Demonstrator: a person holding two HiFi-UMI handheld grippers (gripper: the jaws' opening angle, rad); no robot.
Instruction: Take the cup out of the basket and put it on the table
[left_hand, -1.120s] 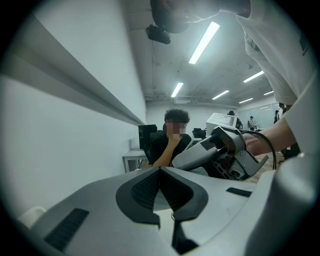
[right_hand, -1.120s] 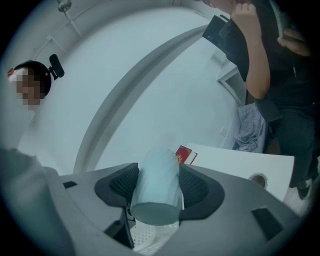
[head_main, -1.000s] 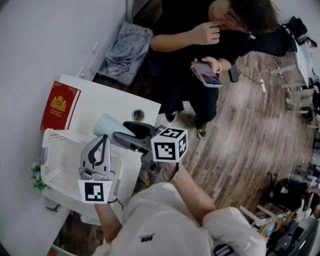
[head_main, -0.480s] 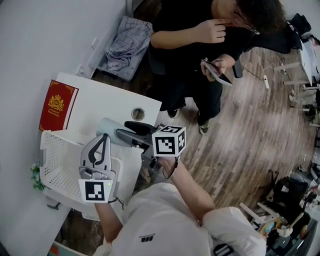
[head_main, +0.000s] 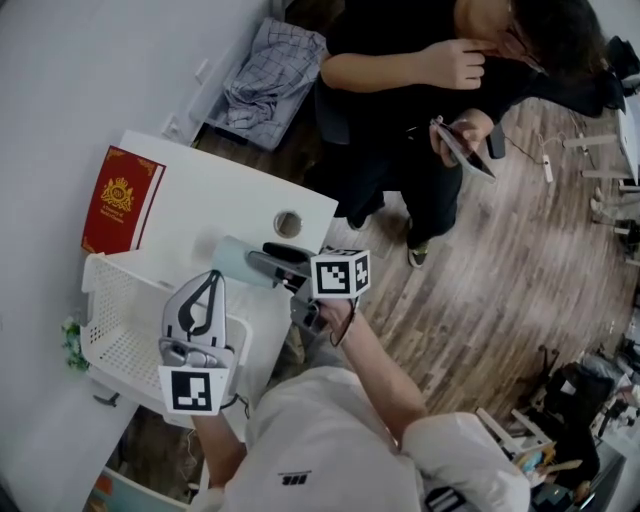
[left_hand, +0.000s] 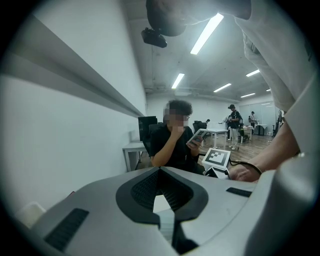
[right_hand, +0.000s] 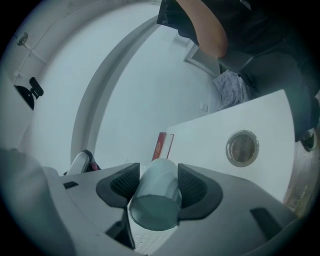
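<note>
So, right gripper is clamped on the cup, jaws just closing a bit more. Cup's sideways btwn them, over the counter beside the basket. Left gripper is closed, empty. 1 cup, 1 basket, 2 grippers.

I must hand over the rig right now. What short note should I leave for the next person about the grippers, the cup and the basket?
Left gripper: shut, empty, over the basket.
Right gripper: shut on the cup, which lies sideways between its jaws; they have just been closing.
Cup: out of the basket, over the table beside it; whether it touches the table I cannot tell.
Done: cup taken out.
To do: set it on the table, release.
</note>
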